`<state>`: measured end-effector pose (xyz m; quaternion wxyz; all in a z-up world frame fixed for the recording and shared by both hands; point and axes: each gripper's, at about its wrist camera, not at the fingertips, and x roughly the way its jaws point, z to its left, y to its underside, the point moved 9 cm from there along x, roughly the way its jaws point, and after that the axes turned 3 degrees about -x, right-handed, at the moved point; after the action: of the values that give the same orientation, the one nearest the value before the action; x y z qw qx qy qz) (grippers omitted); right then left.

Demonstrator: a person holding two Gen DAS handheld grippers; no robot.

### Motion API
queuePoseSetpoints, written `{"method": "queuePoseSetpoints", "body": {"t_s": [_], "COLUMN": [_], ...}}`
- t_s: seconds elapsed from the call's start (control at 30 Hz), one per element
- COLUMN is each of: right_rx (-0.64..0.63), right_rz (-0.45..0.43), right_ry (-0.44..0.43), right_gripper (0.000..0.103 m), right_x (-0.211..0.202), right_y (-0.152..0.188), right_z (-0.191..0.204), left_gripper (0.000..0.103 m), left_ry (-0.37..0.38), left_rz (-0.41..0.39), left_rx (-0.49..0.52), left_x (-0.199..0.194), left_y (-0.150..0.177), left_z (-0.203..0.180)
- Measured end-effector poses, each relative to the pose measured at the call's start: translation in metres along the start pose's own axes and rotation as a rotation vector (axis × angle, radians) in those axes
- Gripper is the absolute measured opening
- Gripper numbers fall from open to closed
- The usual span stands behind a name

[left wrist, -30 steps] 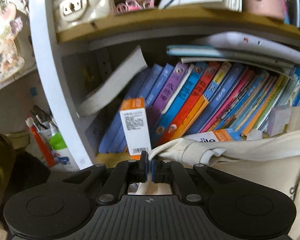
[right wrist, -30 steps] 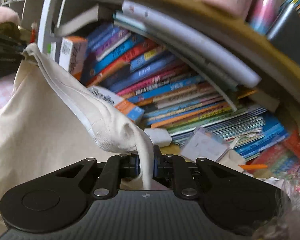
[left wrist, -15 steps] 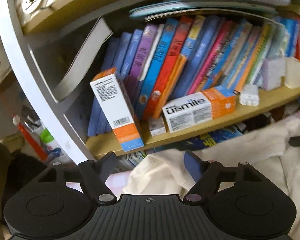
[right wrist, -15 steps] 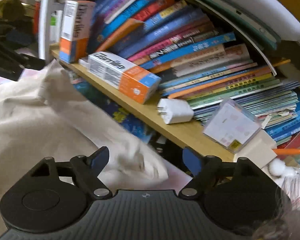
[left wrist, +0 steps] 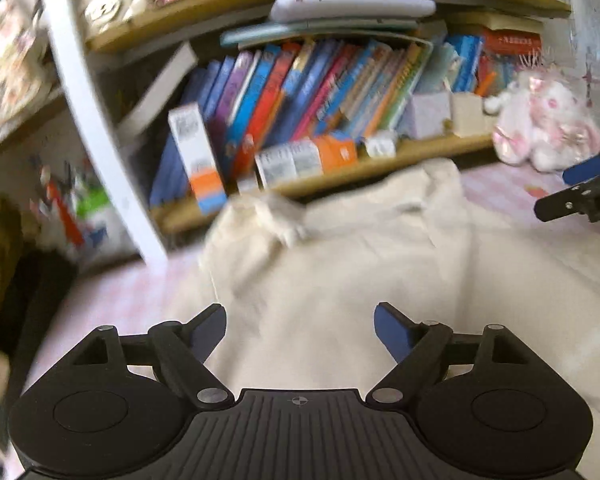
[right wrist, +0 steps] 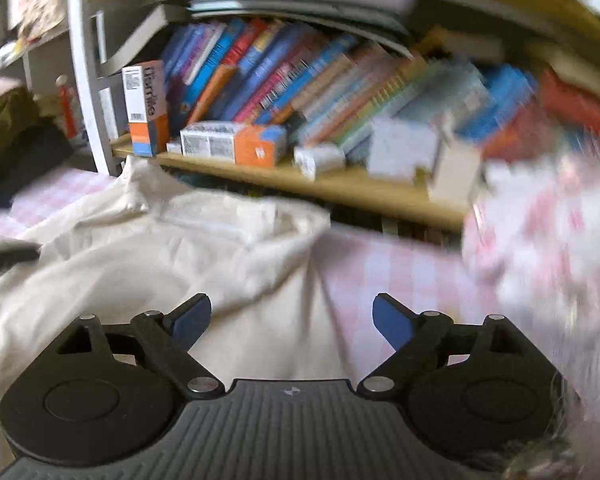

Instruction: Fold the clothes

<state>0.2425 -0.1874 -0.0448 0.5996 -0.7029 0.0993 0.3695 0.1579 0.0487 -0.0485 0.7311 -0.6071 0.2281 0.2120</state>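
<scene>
One pink checked bedspread [left wrist: 132,280] carries one cream garment [left wrist: 340,264], spread just below the bookshelf [right wrist: 340,188]. Two grippers, left [left wrist: 300,330] and right [right wrist: 292,322], hover above the garment, jaws opening, gripping nothing.

Cream garment [left wrist: 340,264], perhaps a sweatshirt, lies rumpled on pink checked bedding [right wrist: 400,276]
</scene>
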Motion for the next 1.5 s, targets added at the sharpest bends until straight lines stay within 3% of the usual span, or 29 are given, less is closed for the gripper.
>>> {"method": "queuePoseSetpoints", "body": {"t_s": [0.13,0.3,0.5,0.63,0.73,1.0,1.1,1.17,1.2,1.3,1.4,1.5], "right_rx": [0.052,-0.012,-0.409,-0.526,-0.53,-0.382,-0.382,-0.381,-0.367,-0.314,-0.226,-0.151], "right_rz": [0.027,0.042,0.026,0.027,0.063,0.087,0.097,0.101,0.084,0.023,-0.029,-0.015], "right_ry": [-0.018,-0.031,-0.078,-0.097,-0.112,-0.116,-0.138,-0.159,-0.15,-0.101,0.028,0.2], "right_gripper": [0.085,0.079,0.064,0.05,0.043,0.043,0.041,0.016,0.007,0.007,0.007,0.007], "right_x": [-0.028,-0.059,-0.07,-0.051,-0.03,-0.006,0.0,0.0,-0.002,-0.012,-0.018,-0.021], "right_y": [0.033,0.063,0.083,0.079,0.078,0.065,0.067,0.066,0.061,0.042,0.018,0.005], "right_z": [0.02,0.059,0.133,0.164,0.174,0.171,0.175,0.174,0.166,0.133,0.061,-0.026], "left_gripper": [0.084,0.084,0.084,0.084,0.084,0.085,0.085,0.085,0.085,0.085,0.085,0.085], "left_ry": [0.006,0.011,0.026,0.01,-0.017,-0.034,-0.063,-0.081,-0.089,-0.111,-0.12,-0.127], "left_rz": [0.042,0.094,0.133,0.161,0.198,0.216,0.222,0.226,0.229,0.235,0.236,0.238], "left_rx": [-0.068,-0.121,-0.125,-0.143,-0.167,-0.259,-0.272,-0.285,-0.287,-0.294,-0.312,-0.315], "left_x": [-0.028,-0.05,-0.063,-0.066,-0.067,-0.072,-0.07,-0.07,-0.07,-0.071,-0.073,-0.073], "left_y": [0.037,0.074,0.1,0.112,0.124,0.136,0.136,0.136,0.136,0.138,0.139,0.139], "left_z": [-0.008,-0.013,-0.02,-0.019,-0.013,0.001,0.005,0.008,0.01,0.014,0.016,0.015]}}
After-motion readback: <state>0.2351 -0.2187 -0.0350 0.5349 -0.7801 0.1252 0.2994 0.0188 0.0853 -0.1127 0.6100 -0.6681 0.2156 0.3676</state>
